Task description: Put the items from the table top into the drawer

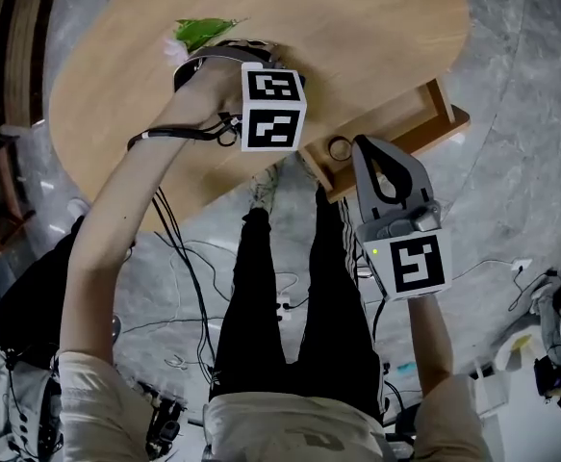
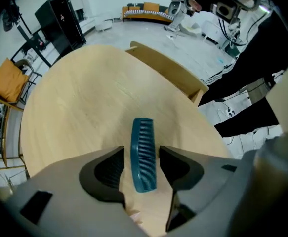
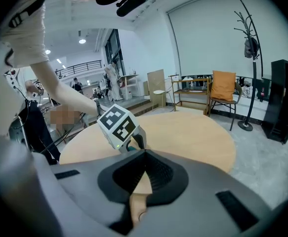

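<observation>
Head view: round wooden surface (image 1: 145,114) fills the top of frame, w/ an open drawer (image 1: 432,131) pulled out from under its edge on the person's right, prob. so things lifted off the top have a ready drop spot. Down by the drawer's front edge, the right tongs (image 3: 143,156) are clenched tip to tip w/ nothing btw. them, angled toward the surface. My guess: they're parked there out of the way, or ready to steady the drawer, while the other side does the pick.

Over the surface the left tongs (image 2: 141,151) point straight down, jaws released & standing either side of a teal comb (image 2: 144,154). Left gripper view shows a gap on each side, so no grip yet.

The comb lies flat on the wood, its long axis running along the slot btw. the jaws. That seems lined up to pinch it across the narrow width, likely the easiest hold on sth so thin.

A green item (image 1: 201,32) sits on the surface beyond the left tongs, too blurred to name; it looks left for later. A small ring-shaped item (image 1: 340,147), maybe a tape roll, is already in the drawer, so the job seems partly done.
</observation>
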`<state>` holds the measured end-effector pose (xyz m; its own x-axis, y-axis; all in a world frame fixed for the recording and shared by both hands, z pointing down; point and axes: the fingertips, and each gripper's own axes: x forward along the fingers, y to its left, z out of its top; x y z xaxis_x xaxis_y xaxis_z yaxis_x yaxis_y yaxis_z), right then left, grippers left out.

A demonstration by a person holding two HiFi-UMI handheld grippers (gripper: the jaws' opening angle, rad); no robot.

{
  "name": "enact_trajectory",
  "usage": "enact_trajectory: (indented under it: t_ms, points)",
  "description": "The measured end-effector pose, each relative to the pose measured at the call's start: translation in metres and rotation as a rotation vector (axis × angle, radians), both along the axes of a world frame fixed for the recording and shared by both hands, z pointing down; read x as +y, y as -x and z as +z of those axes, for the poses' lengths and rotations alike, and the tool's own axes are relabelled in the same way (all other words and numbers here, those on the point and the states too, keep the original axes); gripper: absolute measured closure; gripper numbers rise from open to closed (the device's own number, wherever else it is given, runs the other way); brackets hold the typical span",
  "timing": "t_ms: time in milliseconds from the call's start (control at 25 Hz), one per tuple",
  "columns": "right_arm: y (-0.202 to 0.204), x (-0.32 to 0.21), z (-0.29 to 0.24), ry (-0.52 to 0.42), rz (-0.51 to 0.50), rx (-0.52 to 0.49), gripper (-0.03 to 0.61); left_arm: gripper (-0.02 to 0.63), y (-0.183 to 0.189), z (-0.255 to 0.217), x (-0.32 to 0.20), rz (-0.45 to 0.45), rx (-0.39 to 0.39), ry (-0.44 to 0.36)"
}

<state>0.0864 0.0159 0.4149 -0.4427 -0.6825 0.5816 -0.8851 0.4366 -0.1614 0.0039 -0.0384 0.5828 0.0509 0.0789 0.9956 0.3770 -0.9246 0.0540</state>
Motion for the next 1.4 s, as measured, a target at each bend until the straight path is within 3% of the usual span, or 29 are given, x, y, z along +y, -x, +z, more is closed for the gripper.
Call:
enact_trajectory:
  t_ms: [440,520,680,800,920,1040,1240,1400]
  points:
    - [0.008,0.0,0.012,0.044,-0.02,-0.029,0.574,0.391,-0.003,0.001,-0.002,0.024,-0.059,0.006]
    - [0.009,-0.003,0.009,0.044,-0.02,-0.037,0.574,0.45,-0.002,0.0,-0.001,0.046,-0.061,0.002]
    - [0.002,-0.003,0.011,0.078,0.004,-0.041,0.574,0.456,-0.001,0.001,-0.002,0.051,-0.065,-0.02]
    - [-0.002,-0.003,0.008,0.079,0.011,-0.048,0.574,0.457,0.001,0.001,-0.002,0.003,-0.035,-0.022]
    - [-0.004,0.002,0.006,0.07,0.019,-0.049,0.574,0.46,0.003,-0.002,-0.002,-0.114,0.018,-0.049]
    - [-0.005,0.006,0.005,0.071,0.022,-0.052,0.574,0.46,-0.001,-0.019,-0.008,-0.281,0.14,-0.115]
    - [0.001,0.006,-0.003,0.052,0.021,-0.051,0.574,0.46,-0.002,-0.095,-0.027,-0.771,0.479,-0.254]
    - [0.008,0.002,-0.013,0.033,0.031,-0.068,0.574,0.46,0.012,-0.156,-0.025,-1.142,0.739,-0.246]
